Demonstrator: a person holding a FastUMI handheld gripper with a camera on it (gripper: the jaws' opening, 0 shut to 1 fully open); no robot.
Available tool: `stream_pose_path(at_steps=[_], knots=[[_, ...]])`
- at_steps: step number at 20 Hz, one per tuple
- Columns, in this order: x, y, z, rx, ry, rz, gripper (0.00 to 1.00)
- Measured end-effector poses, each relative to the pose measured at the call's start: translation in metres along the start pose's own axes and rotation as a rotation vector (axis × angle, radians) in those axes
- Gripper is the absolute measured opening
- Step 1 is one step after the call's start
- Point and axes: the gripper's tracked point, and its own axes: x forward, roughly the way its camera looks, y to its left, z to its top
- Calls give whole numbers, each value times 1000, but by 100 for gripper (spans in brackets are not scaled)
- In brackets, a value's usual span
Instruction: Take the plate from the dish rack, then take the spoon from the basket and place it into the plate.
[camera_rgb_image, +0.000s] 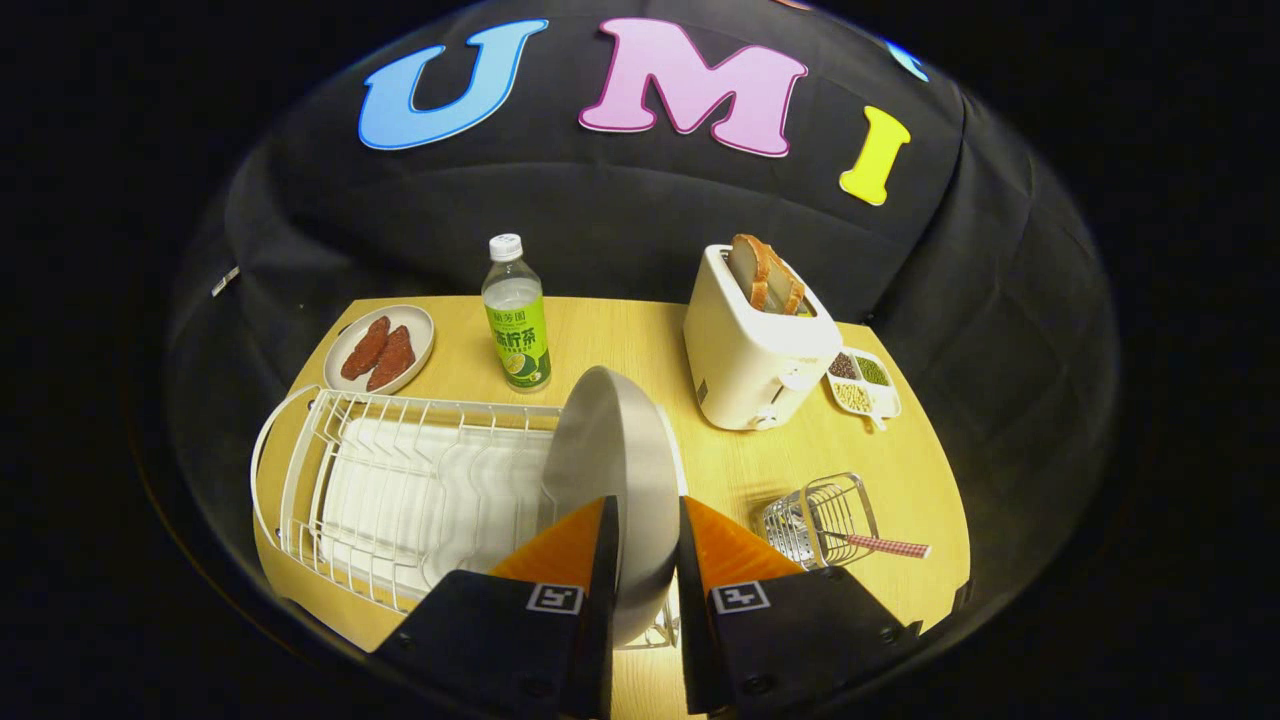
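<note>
The plate (610, 450) is clamped on its rim by the jaws, centre frame, above the dish rack (400, 480); if tilted, it could be dropped.

Plate (610, 470) stands between the fingers (578, 545) — dish rack (400, 490) left, basket (822, 520) right.
</note>
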Motion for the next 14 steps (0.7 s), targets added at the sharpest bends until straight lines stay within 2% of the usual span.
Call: stream_pose_path(at_steps=[3, 6, 11, 14], knots=[[-8, -11, 21, -46, -55, -100, 22], [-19, -14, 41, -147, -111, -150, 19], [-43, -21, 70, -146, -225, -149, 17], [-68, -30, 74, -70, -262, -81, 17]])
